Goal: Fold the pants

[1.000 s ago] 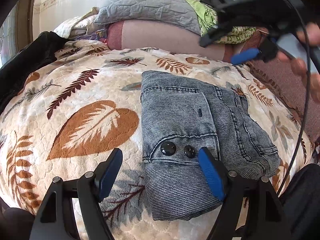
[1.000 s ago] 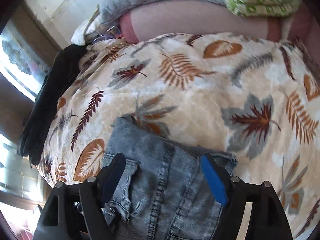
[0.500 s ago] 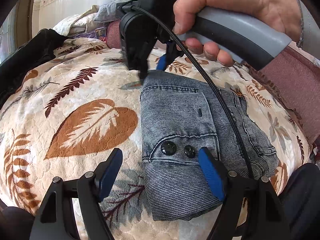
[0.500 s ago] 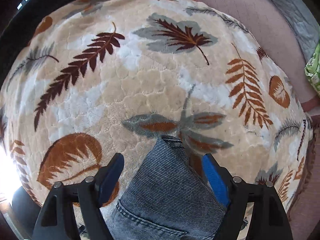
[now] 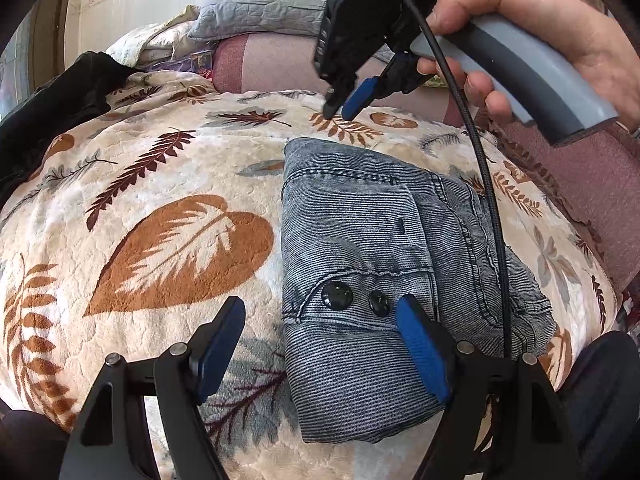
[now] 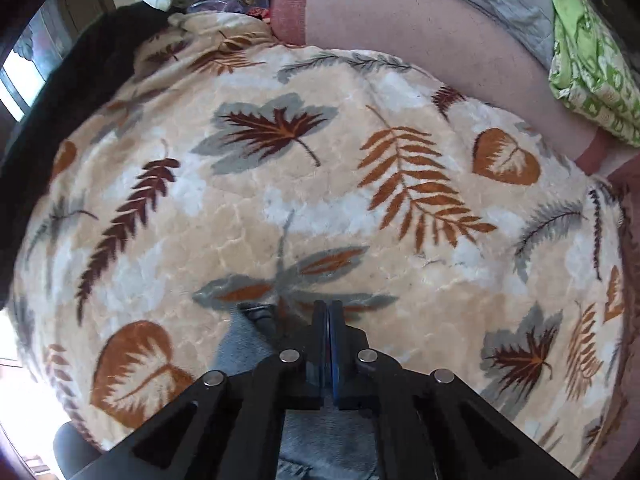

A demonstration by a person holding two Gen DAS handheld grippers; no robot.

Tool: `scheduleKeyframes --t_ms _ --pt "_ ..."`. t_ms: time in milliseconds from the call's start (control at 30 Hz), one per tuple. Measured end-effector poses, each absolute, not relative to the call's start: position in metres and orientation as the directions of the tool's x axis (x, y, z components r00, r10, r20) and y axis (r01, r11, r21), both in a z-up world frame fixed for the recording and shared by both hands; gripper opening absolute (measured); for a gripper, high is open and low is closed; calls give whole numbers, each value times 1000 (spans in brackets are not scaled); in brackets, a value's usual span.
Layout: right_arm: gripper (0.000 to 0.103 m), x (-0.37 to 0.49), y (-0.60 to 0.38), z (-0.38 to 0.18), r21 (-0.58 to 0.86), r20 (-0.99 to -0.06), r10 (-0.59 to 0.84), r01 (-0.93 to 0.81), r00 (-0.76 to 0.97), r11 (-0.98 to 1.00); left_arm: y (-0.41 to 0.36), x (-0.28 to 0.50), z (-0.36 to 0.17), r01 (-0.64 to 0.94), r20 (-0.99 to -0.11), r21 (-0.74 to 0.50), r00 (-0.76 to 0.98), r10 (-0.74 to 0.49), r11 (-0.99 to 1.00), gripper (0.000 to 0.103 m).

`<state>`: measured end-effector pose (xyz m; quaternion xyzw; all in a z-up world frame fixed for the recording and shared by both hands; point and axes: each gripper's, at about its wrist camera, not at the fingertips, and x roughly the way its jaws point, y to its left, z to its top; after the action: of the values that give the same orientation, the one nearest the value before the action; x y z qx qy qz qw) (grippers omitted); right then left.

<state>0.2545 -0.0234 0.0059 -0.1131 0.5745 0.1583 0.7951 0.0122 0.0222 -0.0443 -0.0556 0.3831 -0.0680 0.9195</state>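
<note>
The grey-blue denim pants (image 5: 360, 256) lie folded into a compact bundle on the leaf-patterned blanket (image 5: 160, 220), two dark buttons facing up. My left gripper (image 5: 320, 340) is open, low over the bundle's near edge, its right pad beside the buttons. My right gripper (image 5: 344, 106) hangs above the blanket just past the bundle's far edge, apart from the denim. In the right wrist view the right gripper (image 6: 329, 308) is shut with nothing between its pads, and a corner of the pants (image 6: 244, 340) shows under it.
A black garment (image 5: 52, 108) lies along the blanket's left side. Pillows and a grey quilt (image 5: 260, 4) are piled at the back, with green-patterned bedding (image 6: 592, 64) at the far right. The right gripper's black cable (image 5: 486, 184) hangs across the pants.
The right gripper has closed its jaws and lifted away from the pants' far corner, moving up and to the right. The left gripper and the pants have not moved.
</note>
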Motion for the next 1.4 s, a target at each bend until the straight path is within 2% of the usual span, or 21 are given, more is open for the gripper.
scheduleKeyframes --t_ms 33,100,200,267,300,333,500,667,733,800,867,900,933,1000,1033,1133,1167,1200,1233,1300,1400 --pt "53 250 -15 6 5 -952 128 -405 277 915 22 12 -44 82 -696 -152 699 -166 985 79" --pt "90 238 4 3 -56 -948 96 -454 304 889 22 11 -44 81 -694 -150 701 -163 985 79" --pt "91 234 25 -14 -120 -951 45 -500 306 858 23 10 -45 84 -692 -148 703 -164 985 79" --pt "84 239 32 -30 -114 -969 17 -506 248 855 23 10 -45 85 -691 -146 705 -163 986 79" --pt "41 240 34 -39 -116 -977 -5 -507 215 854 23 10 -44 84 -690 -143 706 -160 986 79" --pt "12 241 34 -45 -119 -981 -21 -506 195 854 23 11 -44 85 -691 -143 705 -160 986 79" --pt "12 246 22 -47 -106 -979 -4 -486 206 867 28 9 -39 84 -688 -174 702 -182 981 79" --pt "11 240 18 -45 -100 -971 20 -476 240 873 72 -8 -17 -30 -593 -331 784 -183 943 79" --pt "12 238 16 -44 -92 -969 29 -469 245 879 86 0 -28 -86 -644 -387 738 -202 918 78" --pt "12 236 14 -42 -92 -967 33 -468 251 879 87 12 -51 -100 -715 -456 632 -297 884 77" --pt "12 234 12 -40 -90 -966 37 -467 255 880 80 12 -55 -62 -710 -486 609 -353 872 77" --pt "12 233 11 -39 -88 -966 39 -467 255 880 71 11 -50 -20 -708 -455 615 -347 890 70" --pt "12 233 11 -39 -85 -966 42 -469 255 879 61 9 -45 27 -706 -416 620 -342 909 56" --pt "12 233 9 -39 -78 -967 49 -469 252 880 46 6 -41 75 -712 -364 620 -329 929 41" --pt "12 233 9 -40 -73 -967 52 -469 248 880 44 6 -41 78 -713 -360 620 -328 930 39" --pt "12 235 9 -42 -68 -969 56 -476 241 877 60 8 -46 41 -692 -476 599 -403 879 41" --pt "12 235 9 -42 -68 -969 56 -478 241 876 70 7 -49 11 -680 -531 592 -433 848 48" --pt "12 235 9 -42 -66 -969 58 -479 239 875 78 6 -53 -35 -677 -563 592 -437 825 67" --pt "12 236 9 -42 -63 -970 60 -479 237 876 84 4 -55 -65 -677 -574 599 -428 816 74" --pt "12 237 8 -43 -53 -970 68 -477 232 877 85 2 -55 -60 -680 -574 592 -434 817 74" --pt "12 238 8 -45 -43 -971 77 -480 228 876 69 0 -57 24 -670 -589 544 -504 808 71"
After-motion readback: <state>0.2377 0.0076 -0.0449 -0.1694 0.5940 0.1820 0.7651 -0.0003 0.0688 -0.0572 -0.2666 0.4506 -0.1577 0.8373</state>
